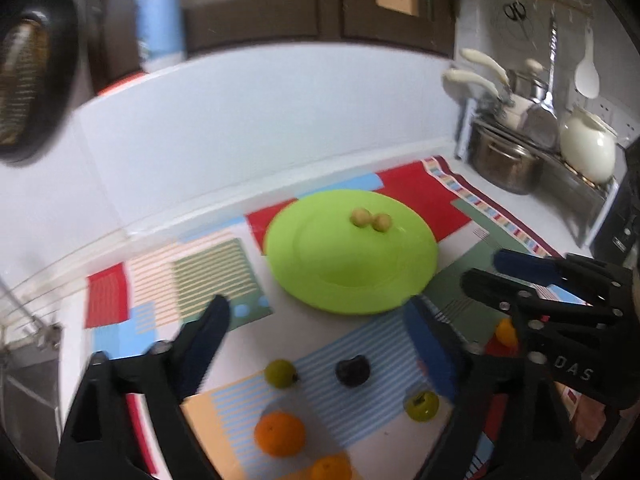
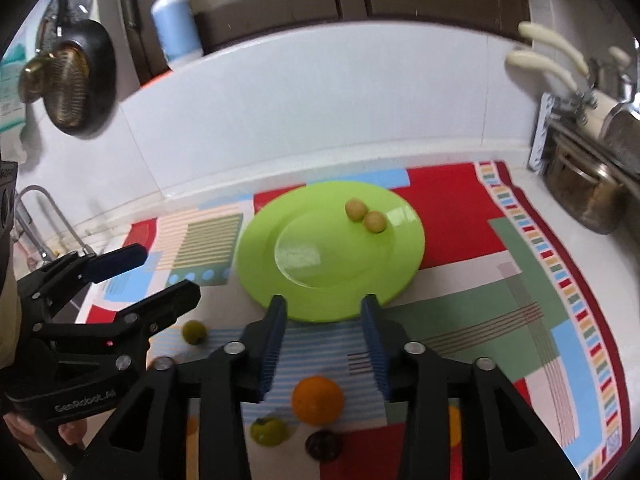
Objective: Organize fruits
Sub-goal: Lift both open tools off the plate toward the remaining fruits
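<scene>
Both right gripper (image 2: 325,344) and left gripper (image 1: 316,344) open, empty; orange (image 2: 317,399) probably firm, smooth, grip across its middle

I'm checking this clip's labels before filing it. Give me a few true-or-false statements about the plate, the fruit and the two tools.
1. Two small yellow-green fruits lie on the green plate. True.
2. The plate holds an orange. False: the orange lies on the mat, in front of the plate.
3. The right tool is open and empty. True.
4. The left tool is shut on the dark plum. False: it is open, and the plum lies on the mat between its fingers' line of sight, untouched.
5. The plate sits on a patterned mat. True.
6. The blue bottle stands on the plate. False: it stands on the ledge behind the counter.
</scene>
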A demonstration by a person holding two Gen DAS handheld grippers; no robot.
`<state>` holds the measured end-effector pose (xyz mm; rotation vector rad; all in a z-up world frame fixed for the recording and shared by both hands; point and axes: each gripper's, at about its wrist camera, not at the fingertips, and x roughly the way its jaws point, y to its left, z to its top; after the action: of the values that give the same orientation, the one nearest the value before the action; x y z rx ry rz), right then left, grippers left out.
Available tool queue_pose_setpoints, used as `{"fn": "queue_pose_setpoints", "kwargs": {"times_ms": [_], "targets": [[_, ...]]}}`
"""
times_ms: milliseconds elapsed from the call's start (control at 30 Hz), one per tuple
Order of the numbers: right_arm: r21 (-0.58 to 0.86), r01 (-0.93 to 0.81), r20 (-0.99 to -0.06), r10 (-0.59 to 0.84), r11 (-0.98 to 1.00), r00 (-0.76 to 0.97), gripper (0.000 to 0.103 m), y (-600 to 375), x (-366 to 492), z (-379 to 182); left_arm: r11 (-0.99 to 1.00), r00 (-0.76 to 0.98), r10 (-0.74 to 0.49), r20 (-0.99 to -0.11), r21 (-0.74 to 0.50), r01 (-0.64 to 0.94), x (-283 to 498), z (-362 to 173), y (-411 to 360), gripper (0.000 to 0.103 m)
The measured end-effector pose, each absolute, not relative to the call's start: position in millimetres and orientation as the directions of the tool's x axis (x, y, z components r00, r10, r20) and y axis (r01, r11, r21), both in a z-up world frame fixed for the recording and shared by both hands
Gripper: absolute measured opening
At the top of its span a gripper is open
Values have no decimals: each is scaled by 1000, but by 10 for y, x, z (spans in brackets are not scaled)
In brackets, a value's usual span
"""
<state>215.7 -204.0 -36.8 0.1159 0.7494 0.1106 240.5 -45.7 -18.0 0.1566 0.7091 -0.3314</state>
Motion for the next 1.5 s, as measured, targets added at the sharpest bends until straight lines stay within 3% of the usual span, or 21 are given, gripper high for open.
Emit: {"fn": "queue_pose_setpoints", "kwargs": {"times_ms": [300, 867, 1167, 1500], "targets": [[113, -17, -636, 86, 993, 767, 54, -2027, 1746, -192, 954, 765, -201, -612, 56, 295, 1962, 23, -256, 102], [80, 40, -600, 15, 996, 800, 54, -1922, 1129, -226, 970, 795, -135, -591, 86, 229, 1255, -151, 21, 103], [65, 13, -605, 29, 998, 796, 54, -1850, 995, -370, 975, 816, -112, -567, 98, 202, 1115, -264, 48, 103], [68, -18, -629, 57, 998, 776, 54, -1896, 1018, -557, 976, 793, -126, -596, 70, 207, 1136, -481, -51, 101]]}}
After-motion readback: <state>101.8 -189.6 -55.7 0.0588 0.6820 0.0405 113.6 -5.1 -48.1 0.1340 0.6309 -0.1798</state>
